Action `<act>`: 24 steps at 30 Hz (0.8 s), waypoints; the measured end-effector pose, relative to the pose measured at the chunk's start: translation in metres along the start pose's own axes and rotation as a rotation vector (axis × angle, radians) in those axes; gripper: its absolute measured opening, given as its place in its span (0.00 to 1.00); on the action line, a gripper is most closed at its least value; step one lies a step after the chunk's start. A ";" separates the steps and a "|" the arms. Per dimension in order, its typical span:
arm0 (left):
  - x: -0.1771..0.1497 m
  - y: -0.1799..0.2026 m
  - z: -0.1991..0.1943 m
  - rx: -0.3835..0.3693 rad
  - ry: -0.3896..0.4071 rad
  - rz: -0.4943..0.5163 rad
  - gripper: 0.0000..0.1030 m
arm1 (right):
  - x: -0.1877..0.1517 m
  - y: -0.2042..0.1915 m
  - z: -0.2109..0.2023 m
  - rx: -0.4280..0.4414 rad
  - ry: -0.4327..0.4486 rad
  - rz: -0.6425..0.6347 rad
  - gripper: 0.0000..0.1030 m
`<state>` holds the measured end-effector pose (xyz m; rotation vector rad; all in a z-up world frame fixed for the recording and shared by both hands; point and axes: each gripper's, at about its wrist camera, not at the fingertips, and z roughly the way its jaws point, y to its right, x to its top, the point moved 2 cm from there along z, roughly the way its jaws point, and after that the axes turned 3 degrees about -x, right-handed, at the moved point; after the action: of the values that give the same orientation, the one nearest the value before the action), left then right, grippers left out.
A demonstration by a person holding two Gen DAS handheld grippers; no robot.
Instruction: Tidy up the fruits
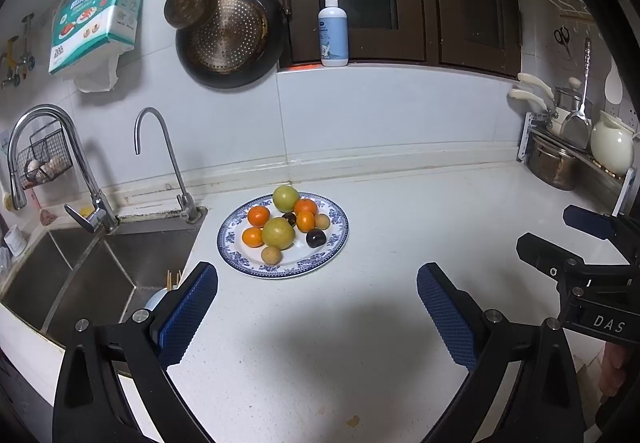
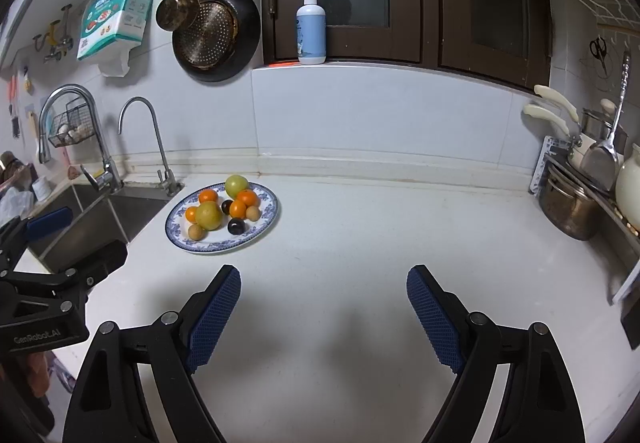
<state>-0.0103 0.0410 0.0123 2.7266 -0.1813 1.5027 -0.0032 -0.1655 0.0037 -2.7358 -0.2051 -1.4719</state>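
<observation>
The plate [image 1: 339, 239] with blue pattern stands on the white table [image 1: 420, 243], just beside the sink [image 1: 100, 271]. On the plate lie the fruits [image 1: 279, 232]: green, orange, dark and small tan ones, close together. The left hand-held gripper [image 1: 317, 279] is spread wide and holds nothing, near the plate. The right hand-held gripper [image 2: 324, 279] is also spread and empty, further from the plate.

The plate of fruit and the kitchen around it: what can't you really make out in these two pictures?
- Plate: the fruits piled on it cover its middle in both views.
- Dark fruit: mostly behind the green fruit, left wrist view.
- Sink: its near part is blocked by the left hand-held gripper.
- Pot: cut into by the rack and the curved edge, right wrist view.
- Bottle: label too small to read.
</observation>
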 end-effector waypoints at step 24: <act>0.001 0.001 -0.007 0.004 0.022 0.001 0.99 | 0.002 0.001 -0.005 -0.006 0.014 -0.004 0.83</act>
<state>-0.0153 0.0402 0.0171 2.7121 -0.1801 1.5339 -0.0064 -0.1663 0.0078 -2.7301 -0.2067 -1.4950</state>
